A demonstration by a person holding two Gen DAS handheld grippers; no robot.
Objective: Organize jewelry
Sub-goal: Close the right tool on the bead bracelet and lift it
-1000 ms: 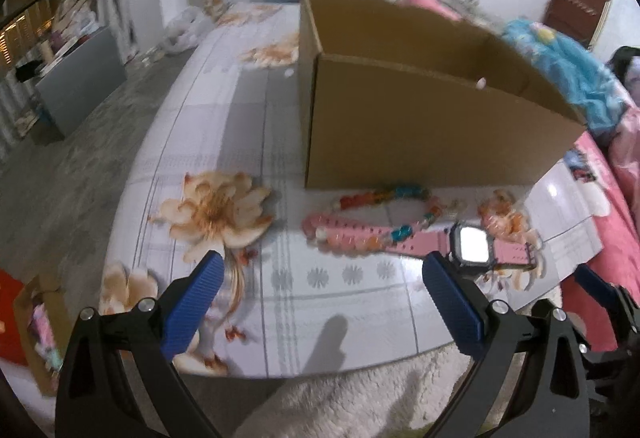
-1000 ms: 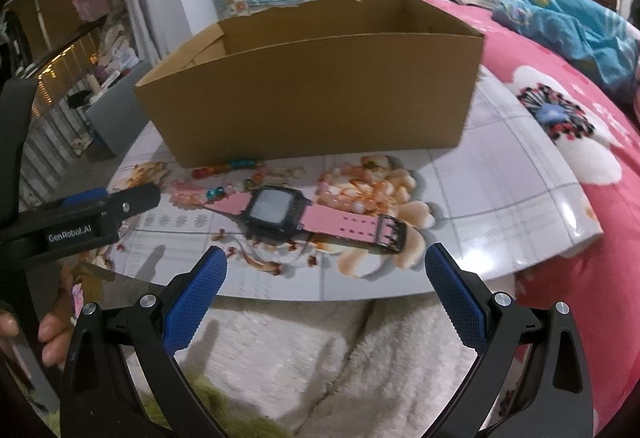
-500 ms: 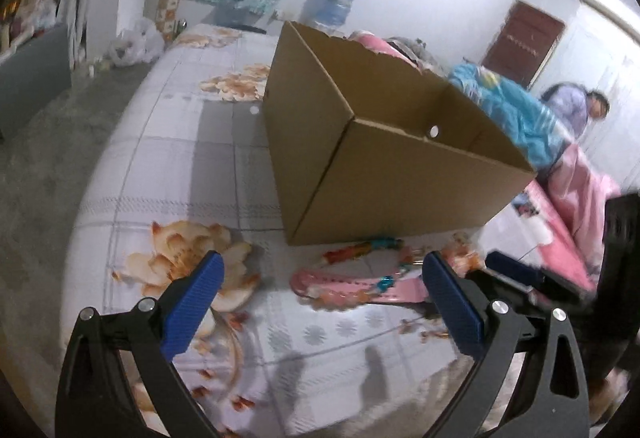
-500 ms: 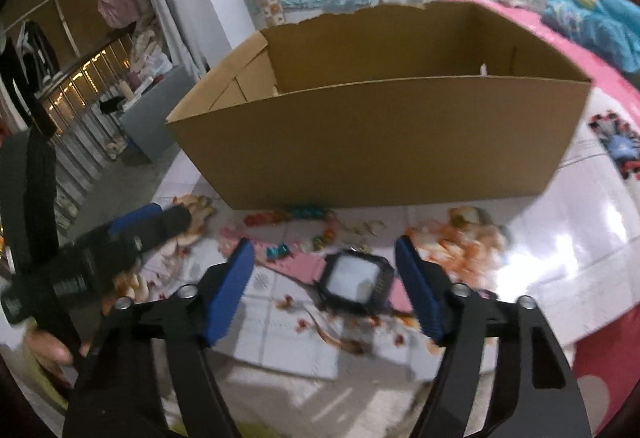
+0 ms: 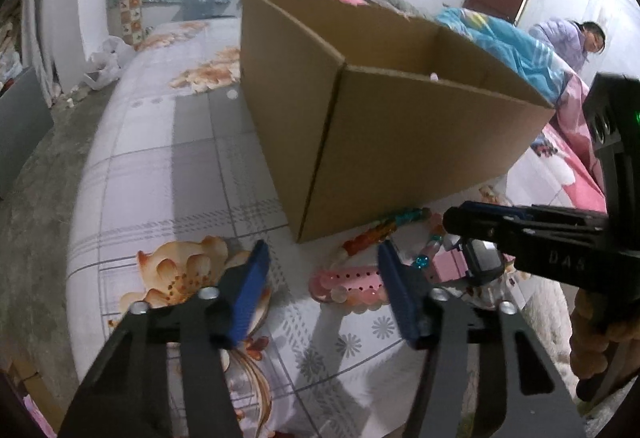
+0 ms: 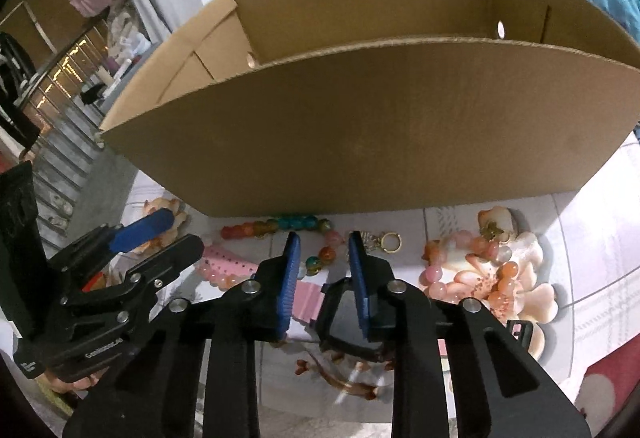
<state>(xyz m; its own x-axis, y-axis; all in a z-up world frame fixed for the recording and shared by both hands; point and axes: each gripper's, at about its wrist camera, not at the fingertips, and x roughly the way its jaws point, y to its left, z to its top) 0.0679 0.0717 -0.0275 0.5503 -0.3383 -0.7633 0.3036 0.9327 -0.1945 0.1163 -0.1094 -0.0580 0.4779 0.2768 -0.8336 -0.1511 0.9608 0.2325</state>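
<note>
A pink watch lies on the floral table in front of an open cardboard box. Its black case and pink strap sit under and between the blue pads of my right gripper, whose jaws are closing; the pads do not visibly press on it. My left gripper is also closing, with the strap's holed end just ahead between its fingers, untouched. A coloured bead bracelet lies against the box.
A pink bead bracelet and a gold ring charm lie right of the watch. The table edge drops to the floor on the left. A person sits far right by bedding. A hand holds the right gripper.
Both grippers have come down and forward to the watch and their jaws have narrowed. The right one now straddles the watch case; the left one has reached the strap end.
</note>
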